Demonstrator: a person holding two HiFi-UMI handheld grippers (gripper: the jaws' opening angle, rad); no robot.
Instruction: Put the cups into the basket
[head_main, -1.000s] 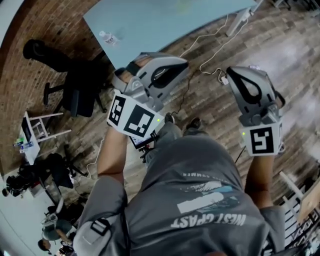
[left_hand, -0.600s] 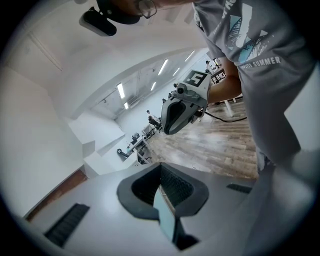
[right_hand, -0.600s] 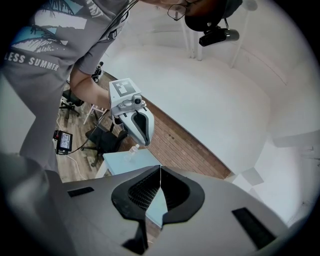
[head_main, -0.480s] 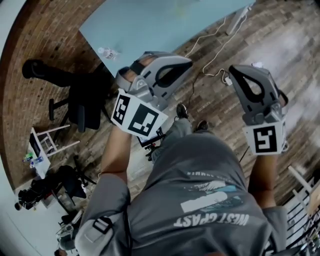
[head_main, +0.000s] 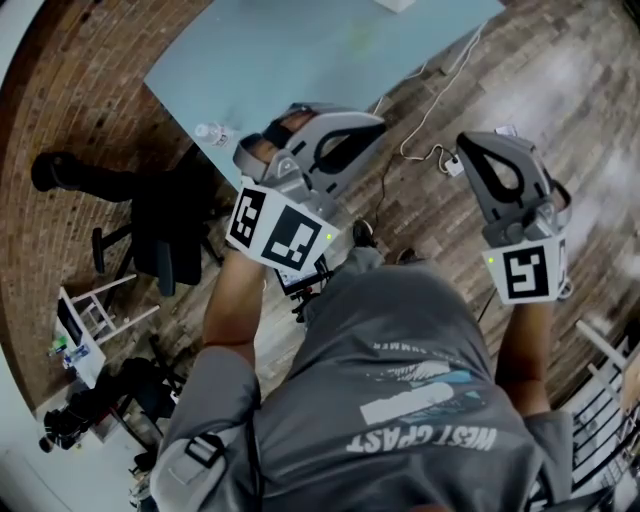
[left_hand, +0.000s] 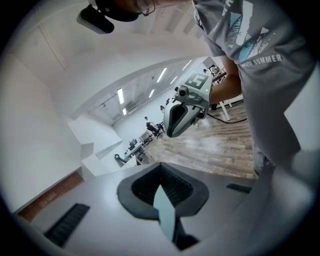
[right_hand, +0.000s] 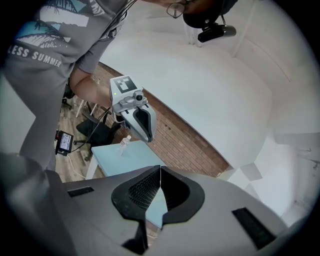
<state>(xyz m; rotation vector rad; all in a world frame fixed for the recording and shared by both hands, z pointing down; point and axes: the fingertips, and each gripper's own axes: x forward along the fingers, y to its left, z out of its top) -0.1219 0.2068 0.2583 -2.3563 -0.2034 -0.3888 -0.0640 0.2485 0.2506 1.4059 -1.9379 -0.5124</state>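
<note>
No cup or basket shows in any view. In the head view my left gripper (head_main: 345, 135) and right gripper (head_main: 490, 160) are held up at chest height over a wooden floor, short of a light blue table (head_main: 300, 60). In the left gripper view the jaws (left_hand: 160, 170) meet at their tips with nothing between them. The right gripper's jaws (right_hand: 160, 171) are also shut and empty. Each gripper view shows the other gripper in the air: the right one (left_hand: 185, 110) and the left one (right_hand: 135, 112).
A small water bottle (head_main: 215, 133) stands near the table's corner; it also shows in the right gripper view as the bottle (right_hand: 124, 142). A black office chair (head_main: 160, 220) is at the left. White cables (head_main: 420, 130) lie on the floor beside the table. A brick wall runs behind.
More of the table has come into the head view and the chair has slid down and left. Both grippers keep their pose and stay shut.
</note>
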